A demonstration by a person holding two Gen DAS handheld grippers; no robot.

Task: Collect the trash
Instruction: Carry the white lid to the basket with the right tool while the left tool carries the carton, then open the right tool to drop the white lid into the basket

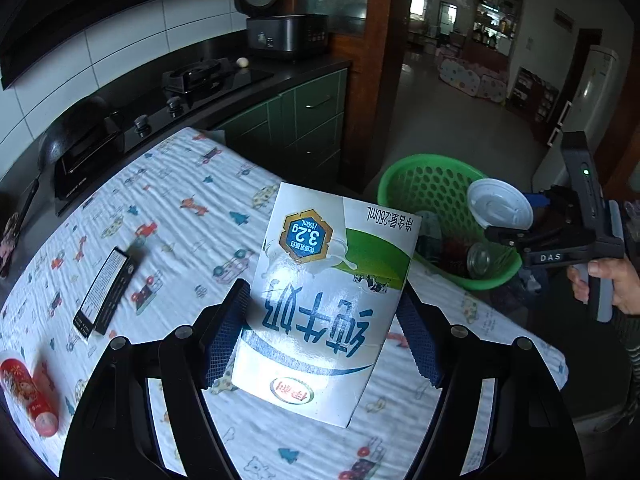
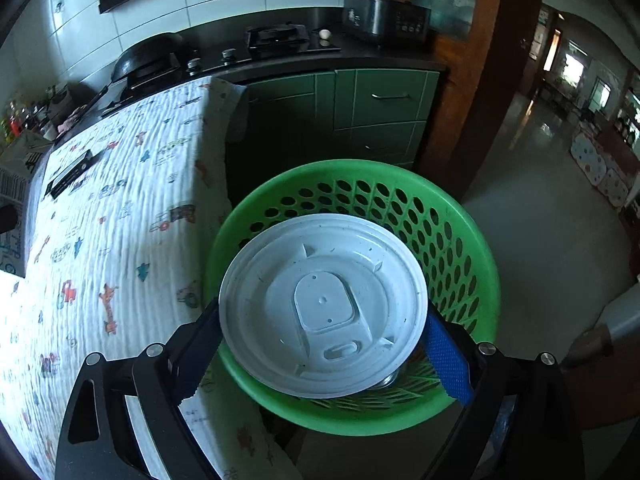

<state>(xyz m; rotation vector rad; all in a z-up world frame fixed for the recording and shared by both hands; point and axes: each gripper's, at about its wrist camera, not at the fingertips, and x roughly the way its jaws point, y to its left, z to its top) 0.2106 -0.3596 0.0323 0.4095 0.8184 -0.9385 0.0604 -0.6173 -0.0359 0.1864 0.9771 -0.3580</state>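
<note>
Milk carton (image 1: 328, 304), print inverted: "3.2g", "250mL"; clamped between left gripper (image 1: 320, 336) jaws above bench (image 1: 180, 208). Right gripper (image 2: 320, 344), body marked "DAS", jaws gripping white plastic lid (image 2: 324, 312) by its edges over green basket (image 2: 476, 248) at bench's far right

Green basket (image 2: 472, 240) mouth open above; white lid (image 2: 324, 312) overhangs near half.

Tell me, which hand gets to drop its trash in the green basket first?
Probably the right. The right gripper holds the white lid directly above the green basket, while the left gripper holds the milk carton above the table.
</note>
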